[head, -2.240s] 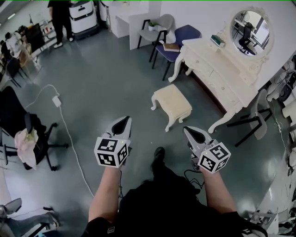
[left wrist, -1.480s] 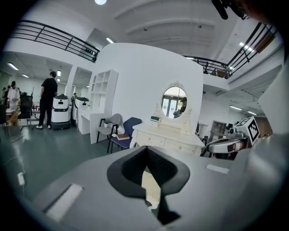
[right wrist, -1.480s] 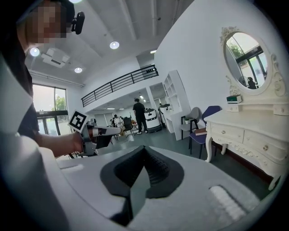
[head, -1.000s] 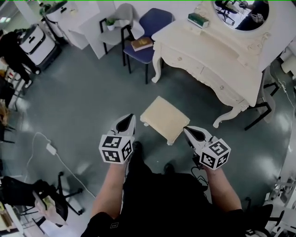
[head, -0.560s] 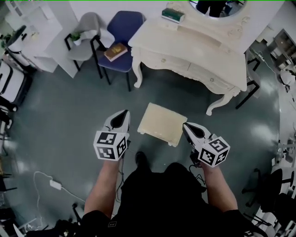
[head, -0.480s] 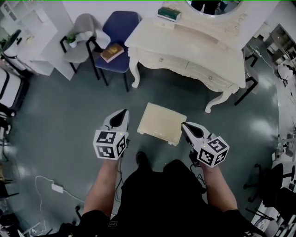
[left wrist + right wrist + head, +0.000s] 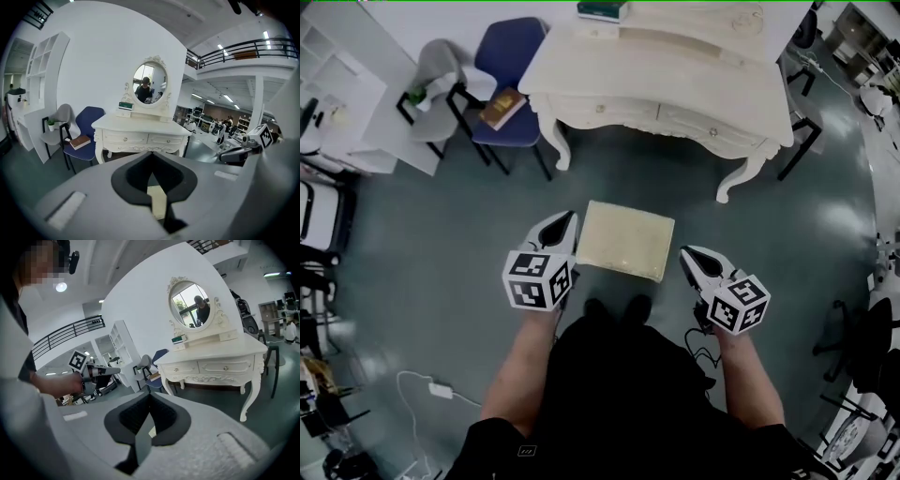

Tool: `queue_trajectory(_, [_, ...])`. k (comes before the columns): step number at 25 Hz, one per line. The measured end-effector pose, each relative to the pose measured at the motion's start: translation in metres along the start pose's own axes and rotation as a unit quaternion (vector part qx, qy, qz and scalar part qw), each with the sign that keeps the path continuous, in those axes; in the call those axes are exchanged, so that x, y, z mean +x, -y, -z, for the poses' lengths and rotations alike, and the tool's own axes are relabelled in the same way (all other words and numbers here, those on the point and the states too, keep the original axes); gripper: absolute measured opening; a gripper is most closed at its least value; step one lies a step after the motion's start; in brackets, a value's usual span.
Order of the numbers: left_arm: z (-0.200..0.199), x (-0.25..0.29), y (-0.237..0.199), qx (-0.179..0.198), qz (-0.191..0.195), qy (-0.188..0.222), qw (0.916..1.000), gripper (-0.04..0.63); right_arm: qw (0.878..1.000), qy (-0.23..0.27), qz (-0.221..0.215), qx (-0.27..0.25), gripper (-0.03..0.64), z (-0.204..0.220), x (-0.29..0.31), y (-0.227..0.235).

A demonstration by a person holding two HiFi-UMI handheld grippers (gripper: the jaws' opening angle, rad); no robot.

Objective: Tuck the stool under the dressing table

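Nearest me, the left hand-held gripper (image 7: 563,220) and the right hand-held gripper (image 7: 687,254) hang either side of the stool (image 7: 623,240), each just beside a short edge and, as far as I can judge, not touching it. Both have their jaws fully together with nothing between them, and the two gripper views confirm this. The stool stands upright on the floor (image 7: 441,216) directly ahead of me, padded top showing. It is well apart from the desk (image 7: 675,70) and roughly square to its front, with bare floor between the two. Judgement: the step in hand is the push. With jaws closed, I would set both tips evenly against the near side so the stool slides straight and does not yaw. The target is the gap between the desk's curved front legs (image 7: 560,155), and the stool sits slightly left of its centre, so a small correction looks necessary. Risk: a stool leg catching a desk leg. Beyond, left of the desk, a blue chair (image 7: 511,56) carrying a book (image 7: 500,108) stands clear of the path.
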State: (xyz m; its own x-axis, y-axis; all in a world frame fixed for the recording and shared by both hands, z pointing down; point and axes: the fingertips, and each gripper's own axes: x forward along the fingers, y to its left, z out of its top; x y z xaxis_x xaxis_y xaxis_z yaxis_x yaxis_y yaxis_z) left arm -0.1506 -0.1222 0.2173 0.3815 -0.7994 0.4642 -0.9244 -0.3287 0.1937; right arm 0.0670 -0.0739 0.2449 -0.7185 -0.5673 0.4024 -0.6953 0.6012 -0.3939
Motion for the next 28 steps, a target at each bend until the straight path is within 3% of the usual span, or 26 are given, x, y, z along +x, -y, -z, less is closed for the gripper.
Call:
queue_trajectory(6, [0.028,0.027,0.018,0.014,0.031,-0.065,0.9973,0.019,0.999,-0.003,0.013,0.031,0.006,0.023,0.003,0.018])
queue_trajectory(10, [0.065,0.055,0.015,0.010,0.057,-0.107,0.9926,0.020,0.997,-0.032,0.029,0.065,0.006,0.057,0.018,0.036])
queue_trajectory(20, [0.186,0.145,-0.021,-0.081,0.070,-0.163,0.9807,0.020,0.988,-0.125,0.032,0.081,0.052,0.135,0.101,0.073])
queue_trajectory(28, [0.255,0.175,-0.040,-0.084,0.078,-0.191,0.9748,0.020,0.985,-0.130,0.044,0.108,0.066,0.188,0.150,0.092])
